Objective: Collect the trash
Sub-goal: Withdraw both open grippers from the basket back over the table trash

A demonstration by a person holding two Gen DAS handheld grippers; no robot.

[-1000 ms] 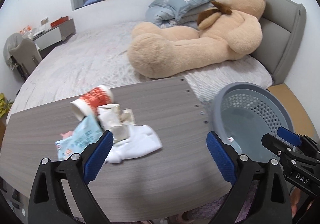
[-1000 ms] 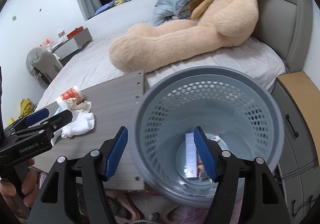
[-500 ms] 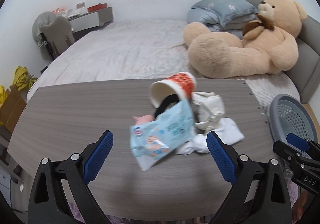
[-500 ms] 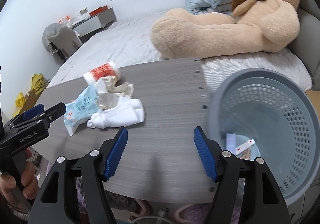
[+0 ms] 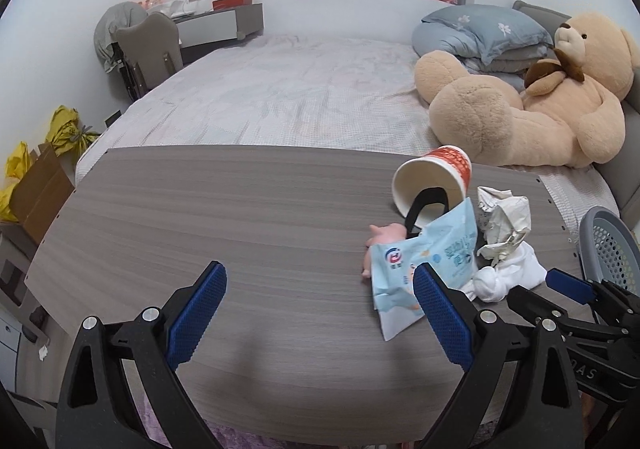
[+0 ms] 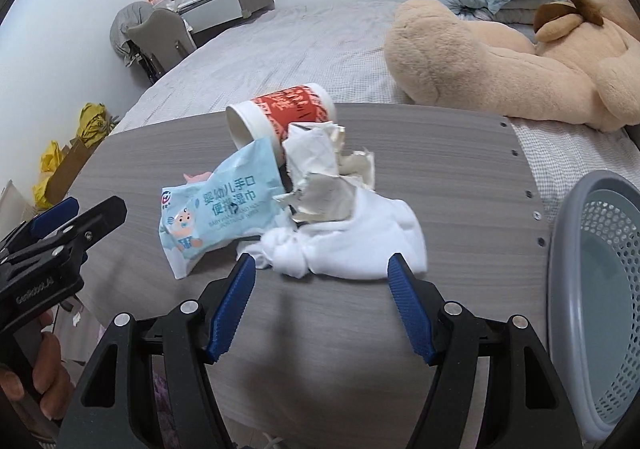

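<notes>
A heap of trash lies on the grey wooden table point(image 6: 440, 153): a tipped red-and-white paper cup point(image 6: 280, 117), a light blue wet-wipe packet point(image 6: 216, 213), crumpled paper point(image 6: 320, 177), a white cloth point(image 6: 352, 245) and a small pink item point(image 5: 382, 235). My right gripper point(image 6: 320, 305) stands open just in front of the white cloth, nothing between its fingers. My left gripper point(image 5: 318, 313) is open over bare tabletop left of the heap, its right finger near the packet point(image 5: 424, 265). The grey perforated bin point(image 6: 600, 297) sits at the table's right end.
Behind the table lies a bed point(image 5: 288, 89) with a large teddy bear point(image 5: 540, 113) and blue pillows point(image 5: 484, 33). A desk and chair point(image 5: 148, 45) stand at the far left wall. Yellow bags and a cardboard box point(image 5: 36, 185) are on the floor at left.
Both grippers swung left, away from the bin and toward the heap. The bin slid to the right edge of both views. Both stayed open.
</notes>
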